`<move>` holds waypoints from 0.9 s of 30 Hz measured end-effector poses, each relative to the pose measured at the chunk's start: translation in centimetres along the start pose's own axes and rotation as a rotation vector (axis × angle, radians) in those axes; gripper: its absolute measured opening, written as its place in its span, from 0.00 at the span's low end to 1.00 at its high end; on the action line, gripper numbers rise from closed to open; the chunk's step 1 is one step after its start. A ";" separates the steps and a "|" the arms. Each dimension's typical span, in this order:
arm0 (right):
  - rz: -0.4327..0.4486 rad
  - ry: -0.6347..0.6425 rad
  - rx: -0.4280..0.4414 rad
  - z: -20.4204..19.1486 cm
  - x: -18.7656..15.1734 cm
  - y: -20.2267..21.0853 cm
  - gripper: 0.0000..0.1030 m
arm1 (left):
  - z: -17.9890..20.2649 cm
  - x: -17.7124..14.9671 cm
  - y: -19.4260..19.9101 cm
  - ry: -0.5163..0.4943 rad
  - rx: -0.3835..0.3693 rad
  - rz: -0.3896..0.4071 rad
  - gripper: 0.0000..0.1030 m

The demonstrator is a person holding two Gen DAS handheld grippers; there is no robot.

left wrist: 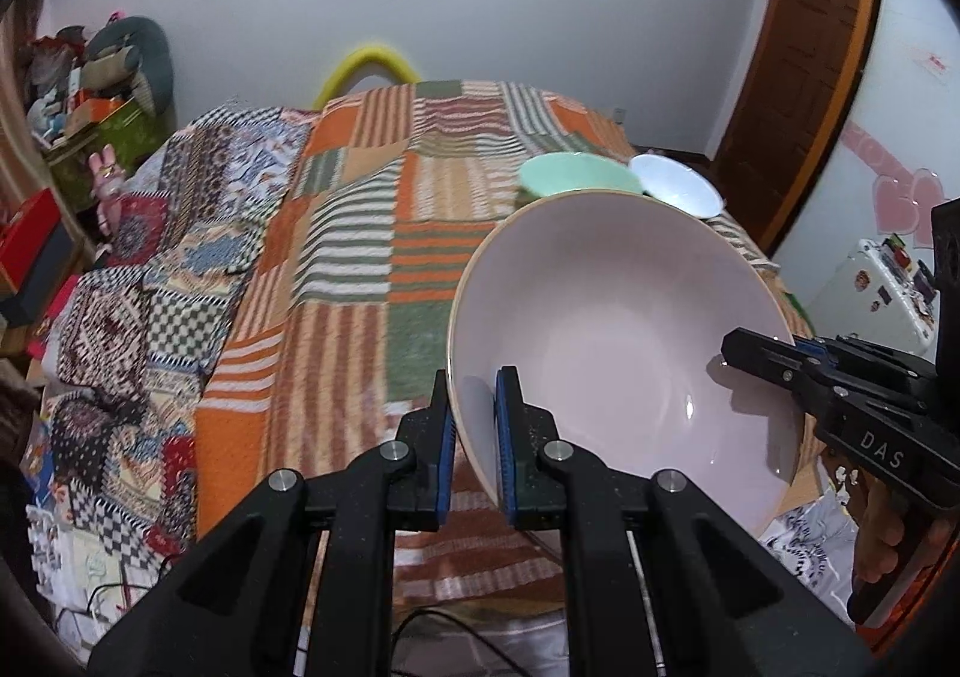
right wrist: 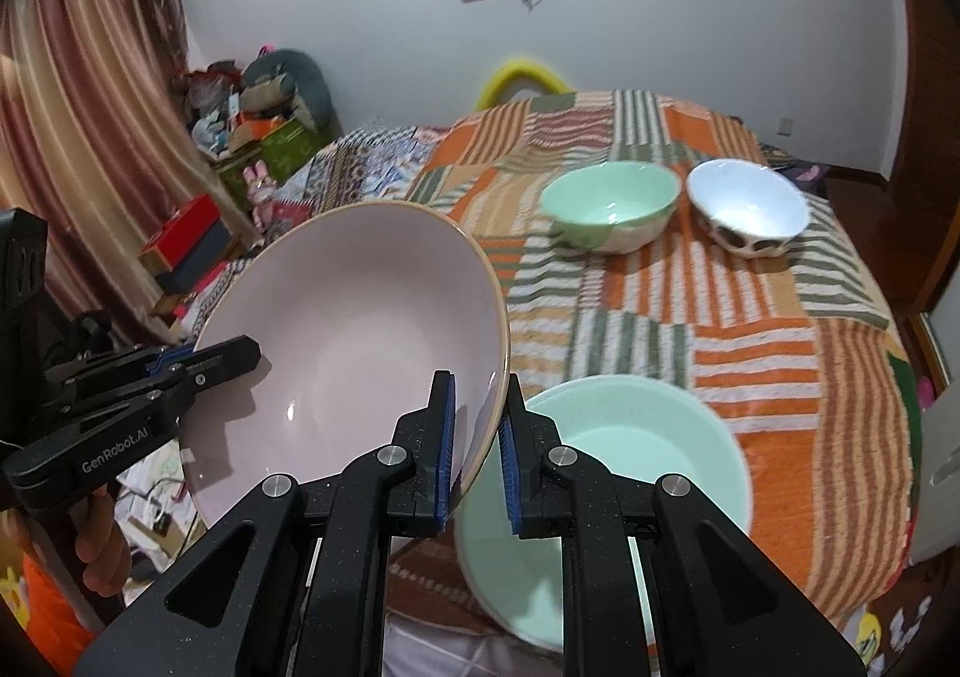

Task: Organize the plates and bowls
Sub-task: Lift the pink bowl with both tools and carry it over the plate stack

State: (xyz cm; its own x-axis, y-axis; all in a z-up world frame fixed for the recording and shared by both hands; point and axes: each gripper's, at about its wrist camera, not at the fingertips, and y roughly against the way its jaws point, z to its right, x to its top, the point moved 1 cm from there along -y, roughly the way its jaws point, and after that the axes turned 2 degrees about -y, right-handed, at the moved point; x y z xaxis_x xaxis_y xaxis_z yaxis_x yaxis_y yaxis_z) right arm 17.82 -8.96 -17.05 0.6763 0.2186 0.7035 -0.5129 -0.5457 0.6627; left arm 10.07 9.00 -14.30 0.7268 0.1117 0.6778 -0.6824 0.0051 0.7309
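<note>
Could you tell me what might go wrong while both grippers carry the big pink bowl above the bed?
1. The pink bowl is pinched only at its thin rim by the left gripper and the right gripper, and it is tilted; it might slip or twist free.
2. The large mint bowl lies just beside and below it; lowering carelessly could knock the rims together.
3. The patchwork blanket looks soft, so a bowl set down may tip.
</note>
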 end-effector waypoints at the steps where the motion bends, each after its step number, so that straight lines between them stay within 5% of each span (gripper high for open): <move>1: -0.007 0.003 0.002 -0.2 -0.1 -0.2 0.12 | -0.4 -0.3 0.0 0.005 0.005 -0.005 0.11; 27: -0.239 0.052 0.005 -2.5 -2.7 -9.5 0.12 | -5.8 -5.1 -8.5 0.118 0.056 -0.236 0.13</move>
State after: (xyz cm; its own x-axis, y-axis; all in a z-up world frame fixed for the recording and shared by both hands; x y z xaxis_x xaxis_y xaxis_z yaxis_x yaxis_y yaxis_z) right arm 19.61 -2.34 -24.60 0.7500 0.3835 0.5389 -0.3383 -0.4777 0.8108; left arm 11.75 14.20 -24.43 0.8489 0.2286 0.4766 -0.4875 -0.0097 0.8730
